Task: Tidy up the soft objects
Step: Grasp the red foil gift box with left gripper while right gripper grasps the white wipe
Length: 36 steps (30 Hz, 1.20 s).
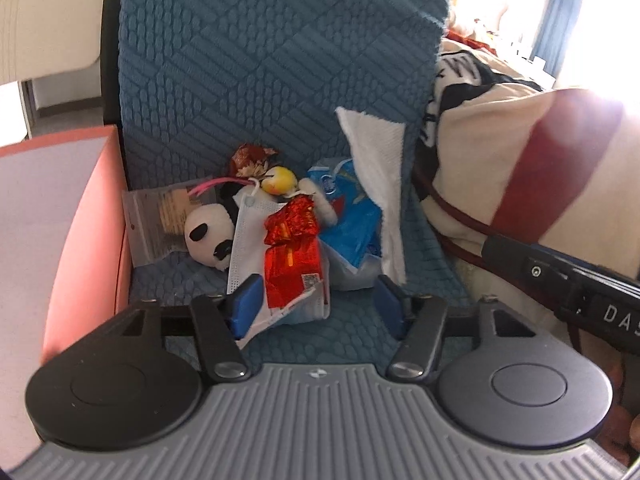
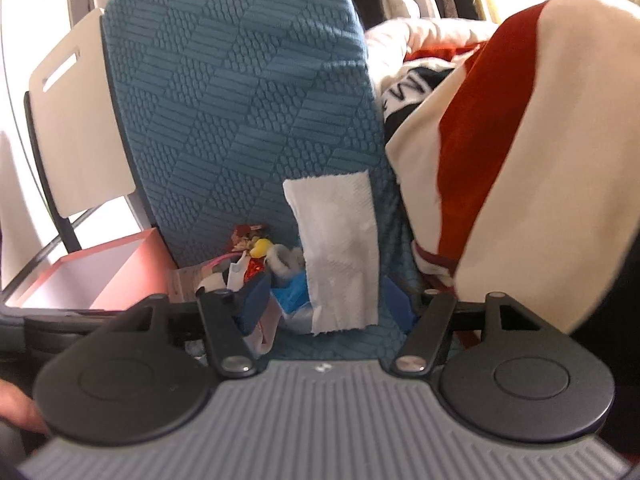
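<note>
On a blue quilted chair seat [image 1: 288,328], hard against the backrest [image 1: 280,48] — a small heap of soft things and wrappers. Panda toy [image 1: 210,236] at the left of the heap, lying on its side, touching a white face mask [image 1: 248,240] draped across the middle. Red foil packet [image 1: 292,256] on top of the mask, crumpled at its upper end. Blue plastic packet [image 1: 352,220] just to the right, touching the red one. White paper towel [image 1: 376,176] standing tall against the backrest at the right edge, overlapping the blue packet. Clear plastic bag [image 1: 160,220] at the far left, beside the panda. Yellow round thing [image 1: 280,180] and a red-and-gold wrapper [image 1: 250,158] behind, nearest the backrest. Pink box [image 1: 80,216] next to the chair on the left; cream, red and black blanket [image 1: 520,152] bunched on the right.

Left gripper [image 1: 316,304] low over the seat's front, fingers spread wide and grasping nothing — left pad [image 1: 248,300] over the lower edge of the mask, right pad over bare seat. Right gripper [image 2: 328,304] likewise released, spread wide, paper towel hanging between the pads in that view, blue packet [image 2: 294,294] just left of it.
</note>
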### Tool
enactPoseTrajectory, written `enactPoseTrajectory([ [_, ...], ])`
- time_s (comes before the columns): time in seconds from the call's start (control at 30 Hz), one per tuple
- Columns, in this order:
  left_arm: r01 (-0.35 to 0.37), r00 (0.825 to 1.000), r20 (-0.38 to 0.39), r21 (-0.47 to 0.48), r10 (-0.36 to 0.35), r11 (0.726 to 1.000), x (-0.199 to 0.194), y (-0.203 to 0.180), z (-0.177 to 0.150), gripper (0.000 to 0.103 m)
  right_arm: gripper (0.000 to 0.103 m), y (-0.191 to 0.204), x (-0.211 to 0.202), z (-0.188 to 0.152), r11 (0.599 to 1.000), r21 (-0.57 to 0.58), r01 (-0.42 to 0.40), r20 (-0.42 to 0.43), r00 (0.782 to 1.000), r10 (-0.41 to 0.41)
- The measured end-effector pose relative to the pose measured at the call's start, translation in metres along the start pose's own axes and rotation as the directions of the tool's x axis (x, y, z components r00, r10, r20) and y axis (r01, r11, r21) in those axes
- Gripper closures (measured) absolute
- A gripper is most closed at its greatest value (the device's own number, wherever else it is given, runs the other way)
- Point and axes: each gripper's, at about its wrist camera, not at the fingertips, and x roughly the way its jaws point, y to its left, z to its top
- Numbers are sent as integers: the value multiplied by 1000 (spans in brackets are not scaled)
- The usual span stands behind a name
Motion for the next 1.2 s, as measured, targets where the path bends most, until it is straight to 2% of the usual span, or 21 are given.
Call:
enactPoseTrajectory([
  [0.13, -3, 1000, -16, -43, 3, 999, 20, 10, 5, 46, 46, -5, 26, 3, 1000, 11, -10, -24, 1000, 10],
  [0.23, -21, 1000, -15, -69, 20, 997, 36, 16, 12, 51, 46, -3, 45, 4, 999, 2, -39, -47, 998, 39],
  [0.33, -20, 999, -28, -122, 17, 992, 53, 26, 18, 51, 46, -3, 64, 5, 999, 4, -43, -49, 998, 43],
  [0.5, -3, 999, -49, -179, -6, 984, 73, 37, 24, 51, 46, -11, 97, 8, 996, 77, -49, -67, 996, 54],
  [0.67, 38, 997, -63, -243, -55, 969, 88, 47, 25, 50, 46, -19, 119, 10, 988, 146, -46, -88, 994, 59],
  [0.73, 37, 996, -74, -241, -57, 970, 92, 46, 26, 50, 46, -20, 127, 12, 987, 155, -51, -99, 993, 67],
  [0.83, 22, 996, -78, -168, -35, 986, 97, 37, 28, 45, 46, -21, 138, 14, 984, 169, -55, -111, 991, 75],
  [0.93, 48, 995, -80, -194, -65, 980, 102, 37, 28, 40, 46, -24, 150, 14, 973, 223, -63, -137, 986, 95],
  [1.03, 55, 995, -74, -189, -70, 981, 105, 36, 28, 40, 47, -23, 158, 13, 974, 219, -52, -159, 983, 89],
  [1.1, 47, 995, -72, -203, -63, 978, 107, 38, 28, 40, 57, -21, 162, 11, 976, 211, -47, -178, 980, 86],
  [1.17, 43, 995, -73, -234, -62, 971, 111, 43, 27, 40, 72, -20, 166, 8, 976, 213, -41, -201, 976, 85],
  [1.2, 41, 995, -75, -243, -61, 969, 112, 45, 27, 40, 74, -20, 167, 7, 976, 215, -36, -205, 975, 81],
])
